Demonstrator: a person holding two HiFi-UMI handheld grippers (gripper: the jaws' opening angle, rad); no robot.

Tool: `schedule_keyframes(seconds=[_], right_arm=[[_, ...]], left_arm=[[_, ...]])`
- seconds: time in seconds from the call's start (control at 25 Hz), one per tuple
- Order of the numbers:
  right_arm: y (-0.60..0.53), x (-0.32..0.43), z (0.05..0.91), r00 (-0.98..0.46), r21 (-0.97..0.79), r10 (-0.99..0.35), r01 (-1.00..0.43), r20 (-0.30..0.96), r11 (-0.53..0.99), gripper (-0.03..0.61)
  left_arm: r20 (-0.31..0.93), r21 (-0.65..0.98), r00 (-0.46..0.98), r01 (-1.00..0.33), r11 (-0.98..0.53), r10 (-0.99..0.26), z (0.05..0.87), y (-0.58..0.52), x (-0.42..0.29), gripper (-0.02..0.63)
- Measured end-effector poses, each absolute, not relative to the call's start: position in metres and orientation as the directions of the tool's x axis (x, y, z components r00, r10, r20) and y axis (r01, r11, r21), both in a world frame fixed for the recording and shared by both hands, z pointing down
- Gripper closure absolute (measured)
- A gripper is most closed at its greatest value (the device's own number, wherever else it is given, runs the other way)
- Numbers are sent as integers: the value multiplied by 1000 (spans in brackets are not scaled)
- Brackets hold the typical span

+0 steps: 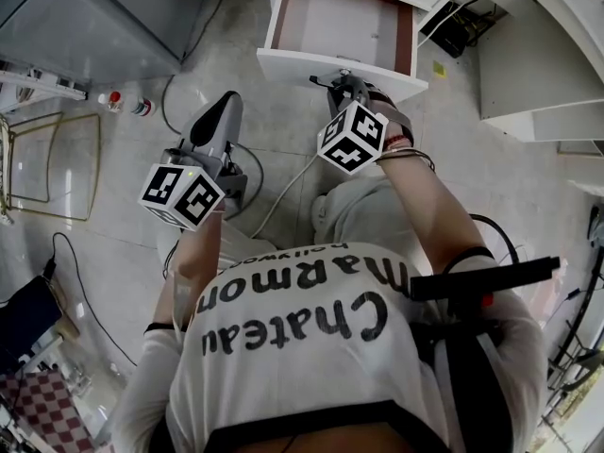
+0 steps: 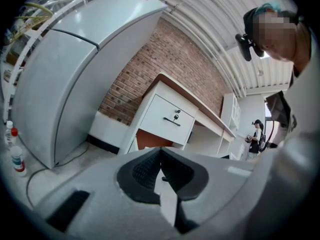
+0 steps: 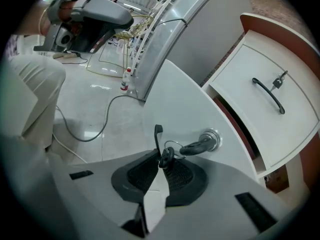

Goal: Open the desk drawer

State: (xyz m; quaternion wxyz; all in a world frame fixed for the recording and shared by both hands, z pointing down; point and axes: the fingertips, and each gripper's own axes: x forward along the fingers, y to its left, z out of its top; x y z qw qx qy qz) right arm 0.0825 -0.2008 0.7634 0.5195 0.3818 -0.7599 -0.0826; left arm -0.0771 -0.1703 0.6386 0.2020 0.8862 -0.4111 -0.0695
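Observation:
The white desk's lower drawer [image 1: 340, 68] stands pulled out, its brown inside [image 1: 335, 22] showing from above. My right gripper [image 1: 342, 85] is at the drawer's front. In the right gripper view it [image 3: 162, 159] is shut on the drawer's thin black handle [image 3: 157, 134], with a key [image 3: 197, 145] in the lock just beside the pads. My left gripper [image 1: 222, 111] hangs over the floor to the left, away from the desk. In its own view the left gripper [image 2: 161, 153] is shut with nothing between its pads.
The closed upper drawer [image 3: 270, 99] has its own black handle and key. A large grey cabinet [image 1: 104, 17] stands at the left, with small bottles [image 1: 127, 104] at its foot. Cables [image 1: 274, 196] and a wire frame [image 1: 52, 163] lie on the floor. Another person [image 2: 256, 134] stands far off.

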Motion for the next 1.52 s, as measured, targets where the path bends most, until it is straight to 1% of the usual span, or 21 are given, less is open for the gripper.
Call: schedule_keyframes(seconds=[0.36,0.64,0.88,1.52], right_arm=[[-187,80,771,-144,537,-668,-485,730,691,541],[-182,80,781,-125,579,-688,-444,715,683,545],[-178,78,796,-106,627,-705,-379,701,680,551],[-174,77,809,-115,663,-743,-376,660,647,549]], left_arm=[[36,425,652,-696,-579,-757,635,-169,-80,600],[41,444,649,-693,-568,-760,645,-167,-80,600],[42,448,644,-695,-562,-764,649,-169,-80,600],[71,455,650,-696,-555,-757,664,-161,-69,600]])
